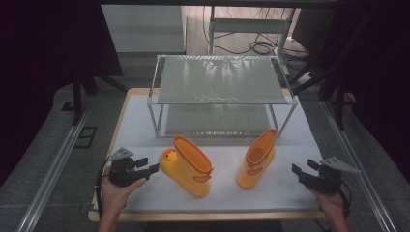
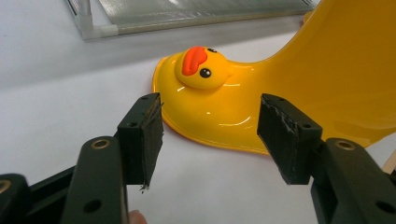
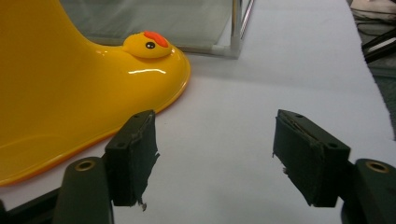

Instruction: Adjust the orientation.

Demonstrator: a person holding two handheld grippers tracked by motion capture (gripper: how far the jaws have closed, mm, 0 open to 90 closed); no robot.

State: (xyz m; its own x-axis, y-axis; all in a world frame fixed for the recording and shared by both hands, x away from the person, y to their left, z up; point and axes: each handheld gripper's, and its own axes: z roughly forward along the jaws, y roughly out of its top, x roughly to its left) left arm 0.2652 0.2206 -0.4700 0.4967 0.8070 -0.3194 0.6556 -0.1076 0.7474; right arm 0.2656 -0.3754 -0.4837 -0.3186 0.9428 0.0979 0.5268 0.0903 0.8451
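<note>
My left gripper is spread wide and holds nothing, its black pads just short of the duck-faced toe of the left boot, and my right gripper is likewise wide and bare, a little off the right boot. Both glossy yellow rubber boots stand near the desk's front edge on its matte white top. Toward the back edge stands a two-tier metal-framed shelf, with grey floor and cables beyond.

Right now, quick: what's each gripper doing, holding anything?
Left gripper: open, holding nothing, jaws pointed at the toe of the left yellow boot.
Right gripper: open, holding nothing, beside the right yellow boot.
</note>
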